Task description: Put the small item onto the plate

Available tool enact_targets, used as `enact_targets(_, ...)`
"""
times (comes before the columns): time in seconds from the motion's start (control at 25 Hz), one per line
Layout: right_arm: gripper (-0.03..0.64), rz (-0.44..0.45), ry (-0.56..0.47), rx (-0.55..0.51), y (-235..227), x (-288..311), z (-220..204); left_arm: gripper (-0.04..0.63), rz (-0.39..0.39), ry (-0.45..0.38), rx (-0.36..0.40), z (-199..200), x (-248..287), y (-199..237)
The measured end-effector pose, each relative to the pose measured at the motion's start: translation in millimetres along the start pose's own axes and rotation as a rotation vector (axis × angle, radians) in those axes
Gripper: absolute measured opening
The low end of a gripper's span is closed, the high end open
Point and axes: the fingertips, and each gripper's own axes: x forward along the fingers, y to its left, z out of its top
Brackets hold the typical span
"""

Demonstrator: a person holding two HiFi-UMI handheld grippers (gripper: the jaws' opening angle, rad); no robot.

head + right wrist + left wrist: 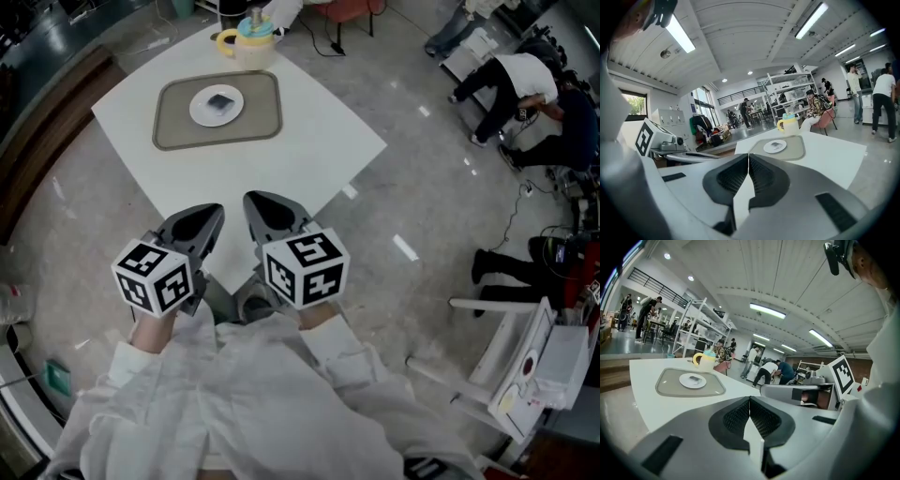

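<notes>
Left tool (210, 217) is clenched, jaws pressed together with nothing between them. Right tool (256, 202) is the same: clenched and empty. Both sit side by side at lower centre of the head view, just apart, over the near corner of the white tabletop (291, 164), tips pointing toward the top of the frame. White sleeves (234, 375) fill the bottom of the frame behind them.

The small item (221, 101), dark and flat, lies on the white plate (200, 112). The plate sits in the middle of a grey tray (169, 127) at upper left of the frame, well apart from both tools. Just beyond the tray, at the top edge, is a cup (249, 39) with a yellow handle and a teal lid. People (525, 80) bend over on the floor at upper right.
</notes>
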Motion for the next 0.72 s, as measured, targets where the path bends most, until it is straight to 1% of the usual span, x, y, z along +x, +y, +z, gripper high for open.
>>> enact_targets(0.12,0.018,-0.001,-0.001,0.002,5.3,-3.5,-1.3,0.011,0.007,0.012,-0.007,-3.5,-5.2,-0.7)
enact_targets(0.24,0.018,-0.014,0.0,0.008,7.0,-3.5,-3.2,0.011,-0.012,0.02,-0.015,-3.7,-8.5,-1.4)
enact_targets(0.44,0.018,-0.025,0.011,0.03,13.0,-0.3,-8.8,0.011,-0.035,0.038,0.002,-3.0,-12.5,-3.6)
enact_targets(0.6,0.017,-0.034,0.0,0.018,22.0,2.2,-2.5,0.011,-0.06,0.048,0.016,0.5,-15.3,-4.8)
enact_targets(0.72,0.015,-0.047,-0.007,0.0,24.5,3.5,1.8,0.011,-0.066,0.037,0.026,4.1,-18.6,-3.7)
